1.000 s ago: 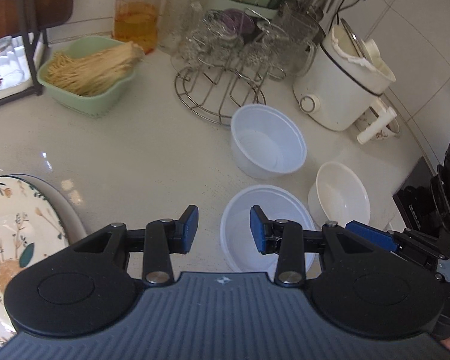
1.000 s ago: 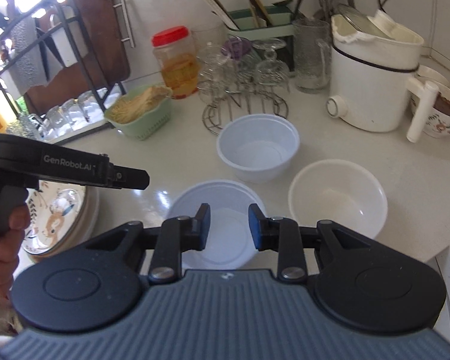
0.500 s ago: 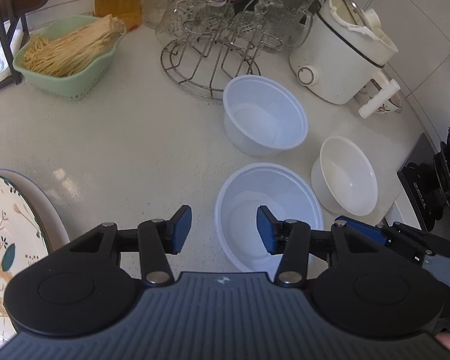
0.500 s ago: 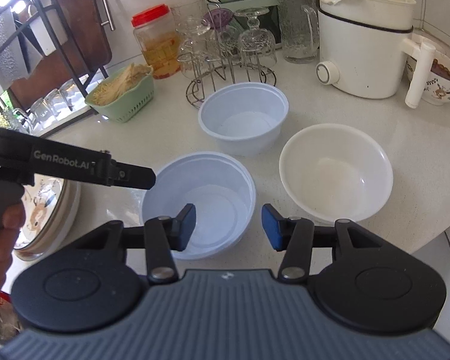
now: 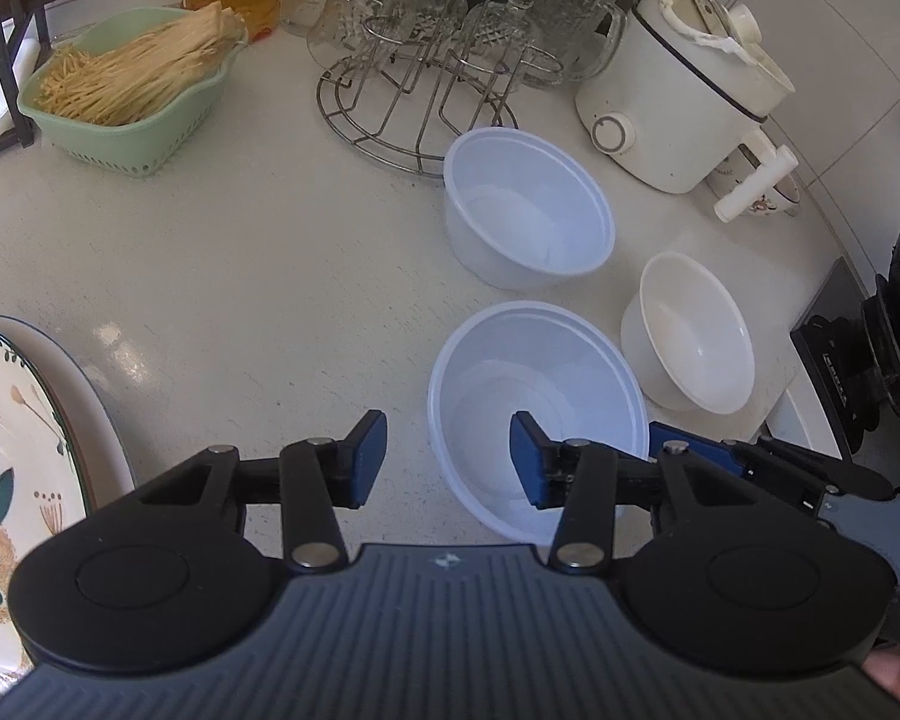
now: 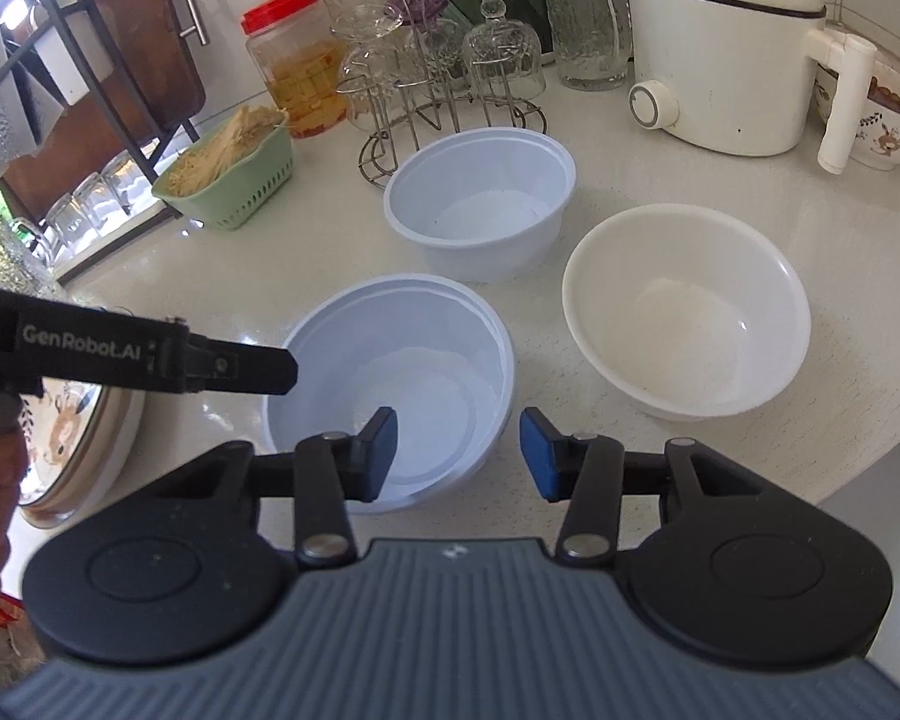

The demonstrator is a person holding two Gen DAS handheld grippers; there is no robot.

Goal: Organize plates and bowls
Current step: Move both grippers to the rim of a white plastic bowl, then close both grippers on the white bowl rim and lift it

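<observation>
Mostly pale speckled countertop (image 5: 222, 264), white tiled wall (image 5: 858, 18)

Home kitchen; pale speckled surface (image 6: 720, 222); glass drying rack (image 6: 444, 90); white electric cooker (image 6: 726, 48); tiled wall (image 5: 840, 30); noodle basket (image 5: 132, 96).

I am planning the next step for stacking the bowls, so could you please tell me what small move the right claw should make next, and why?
Probably ease the right claw forward and down over the near rim of the nearest white bowl. Its jaws stand open and empty, one finger over the bowl's inside and one outside the rim, so it looks lined up for a rim grasp.
</observation>
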